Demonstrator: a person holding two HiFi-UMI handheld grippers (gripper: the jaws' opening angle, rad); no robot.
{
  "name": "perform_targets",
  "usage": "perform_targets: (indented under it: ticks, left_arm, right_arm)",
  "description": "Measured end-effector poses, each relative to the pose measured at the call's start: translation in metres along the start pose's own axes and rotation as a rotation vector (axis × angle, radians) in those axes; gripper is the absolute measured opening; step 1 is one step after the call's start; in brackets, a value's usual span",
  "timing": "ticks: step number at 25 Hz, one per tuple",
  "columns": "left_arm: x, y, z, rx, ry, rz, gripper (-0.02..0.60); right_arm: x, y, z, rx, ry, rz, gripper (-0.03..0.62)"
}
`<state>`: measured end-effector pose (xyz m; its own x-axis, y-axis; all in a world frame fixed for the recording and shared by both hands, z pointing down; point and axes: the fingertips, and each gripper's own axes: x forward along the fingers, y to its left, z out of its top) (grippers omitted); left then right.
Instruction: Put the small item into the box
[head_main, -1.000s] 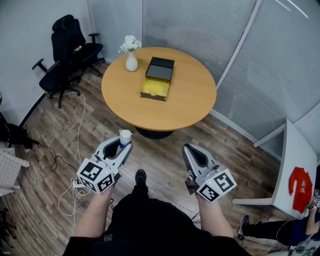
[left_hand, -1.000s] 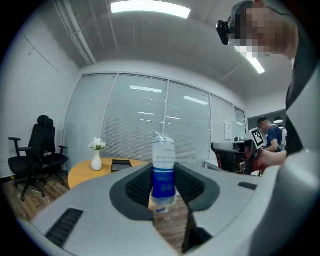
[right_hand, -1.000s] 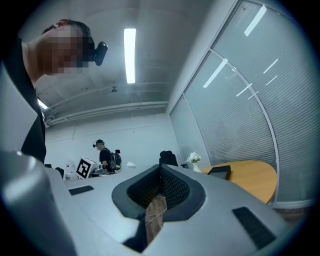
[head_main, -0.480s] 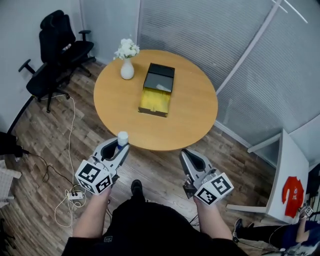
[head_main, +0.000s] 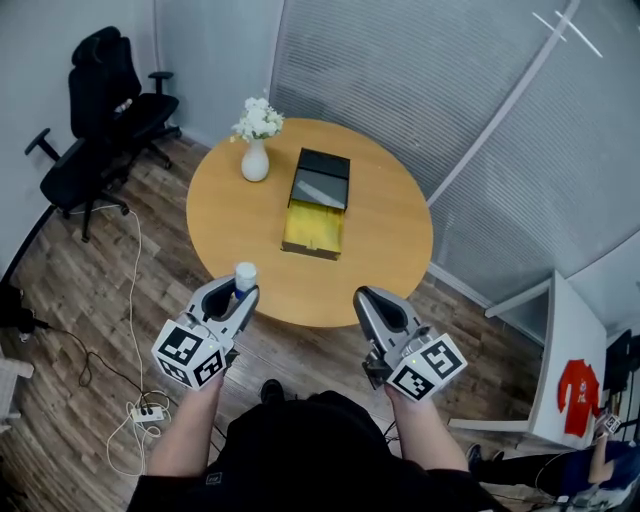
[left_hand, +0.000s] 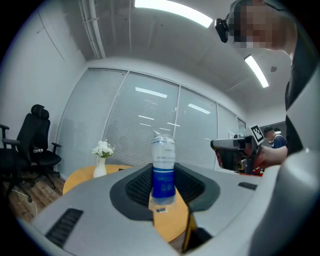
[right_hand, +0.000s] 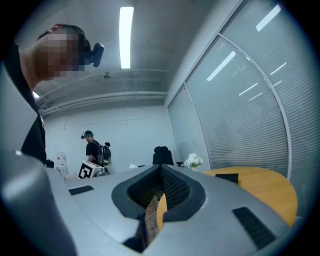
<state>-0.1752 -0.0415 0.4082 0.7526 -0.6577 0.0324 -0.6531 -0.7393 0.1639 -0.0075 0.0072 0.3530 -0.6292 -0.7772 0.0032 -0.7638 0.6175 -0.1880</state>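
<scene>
A small bottle (head_main: 244, 277) with a white cap and blue label stands upright between the jaws of my left gripper (head_main: 237, 293), which is shut on it. In the left gripper view the bottle (left_hand: 163, 169) rises from the jaws' middle. The box (head_main: 316, 201) lies open on the round wooden table (head_main: 390, 250), with a yellow inner tray toward me and a black lid part behind. My left gripper hovers just short of the table's near edge. My right gripper (head_main: 373, 305) is shut with nothing in it, also near that edge; in its own view the jaws (right_hand: 161, 186) meet.
A white vase of flowers (head_main: 256, 147) stands on the table left of the box. Black office chairs (head_main: 95, 110) sit at the far left. Cables and a power strip (head_main: 146, 410) lie on the wood floor. A white desk (head_main: 577, 350) stands at the right. Another person (right_hand: 93, 150) appears behind.
The view has moved toward the table: it now lies closer under both grippers, whose tips reach its near edge. The left gripper still holds the bottle; the right stays shut.
</scene>
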Motion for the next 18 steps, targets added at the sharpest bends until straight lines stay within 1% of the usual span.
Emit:
perform_targets:
  ticks: [7,10,15,18]
  left_arm:
    - [0.016,0.015,-0.017,-0.039,0.023,0.017,0.133]
    - [0.025,0.018,-0.021,-0.033,0.043,0.015,0.133]
    - [0.054,0.035,-0.021,-0.021,0.063,0.057,0.133]
    - [0.085,0.044,-0.022,-0.015,0.076,0.075,0.133]
  right_arm:
    - [0.016,-0.024,-0.01,0.046,0.01,-0.001,0.037]
    - [0.026,-0.036,-0.011,0.061,0.003,0.01,0.037]
    - [0.046,-0.073,-0.013,0.096,-0.012,0.045,0.037]
    - [0.058,-0.101,-0.012,0.119,-0.021,0.061,0.037]
